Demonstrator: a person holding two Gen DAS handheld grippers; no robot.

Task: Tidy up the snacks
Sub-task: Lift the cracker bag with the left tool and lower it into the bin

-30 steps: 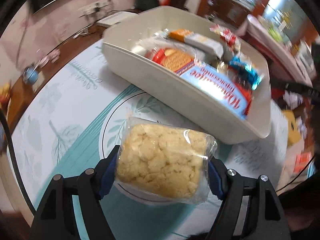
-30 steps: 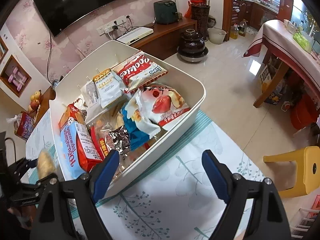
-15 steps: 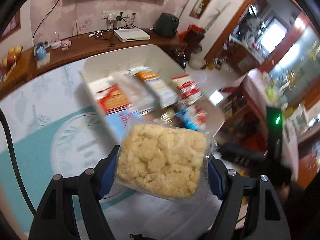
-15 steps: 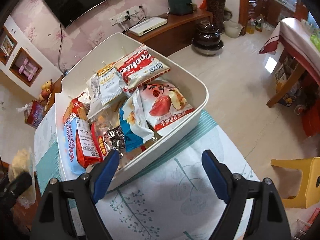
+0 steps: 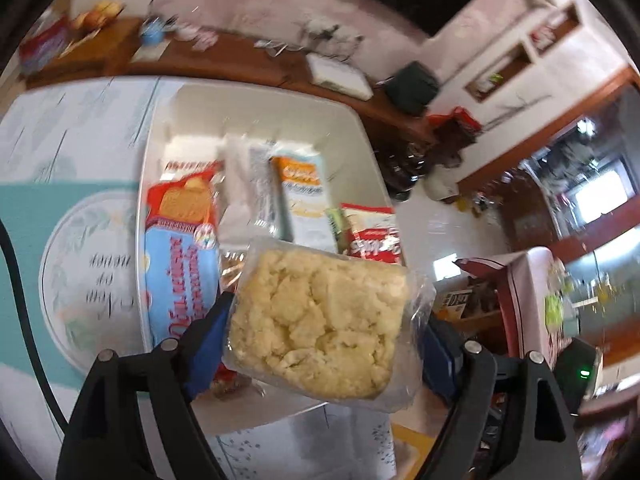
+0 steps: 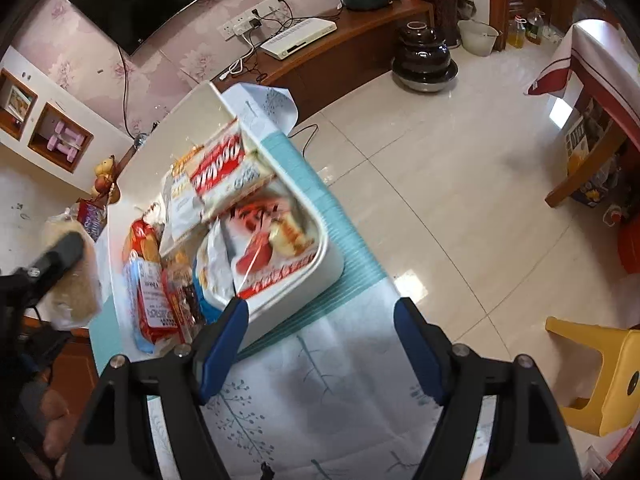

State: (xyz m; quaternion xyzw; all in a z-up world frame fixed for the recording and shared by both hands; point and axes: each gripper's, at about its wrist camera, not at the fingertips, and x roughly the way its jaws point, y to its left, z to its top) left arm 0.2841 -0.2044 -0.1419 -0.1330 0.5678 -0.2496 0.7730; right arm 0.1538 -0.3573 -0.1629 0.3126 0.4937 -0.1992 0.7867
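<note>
We take the cream rectangular plastic bin (image 6: 332, 256) as our landmark. It sits on the surface, which is covered by a white and teal printed cloth (image 6: 320, 364), and its near right corner lies close to the cloth's edge, past which the glossy tiled floor (image 6: 460, 184) falls away. Beyond that edge the floor is wide and bare as far as a yellow plastic stool (image 6: 600, 372).

Our left tongs (image 5: 326, 340) hold a clear crinkled wrapper of pale yellow crumbly cake (image 5: 320, 320) in the air over the bin's near rim. Their jaws are opening, with the cake between the blue pads: the left pad touches the wrapper, and the right pad seems to stand just clear of it, though blur leaves that unsure.

Our right tongs (image 6: 320, 332) hover beside the bin's near right corner. They are apart with nothing between them, and the jaws are closing.

Inside the bin, flat glossy packets lie crowded edge to edge: a red and blue biscuit packet (image 5: 180, 248) along the left wall, a white and orange packet (image 5: 300, 192) mid-bin, and a red and white wafer packet (image 6: 220, 164) towards the far end. The far end of the bin floor shows bare.
</note>
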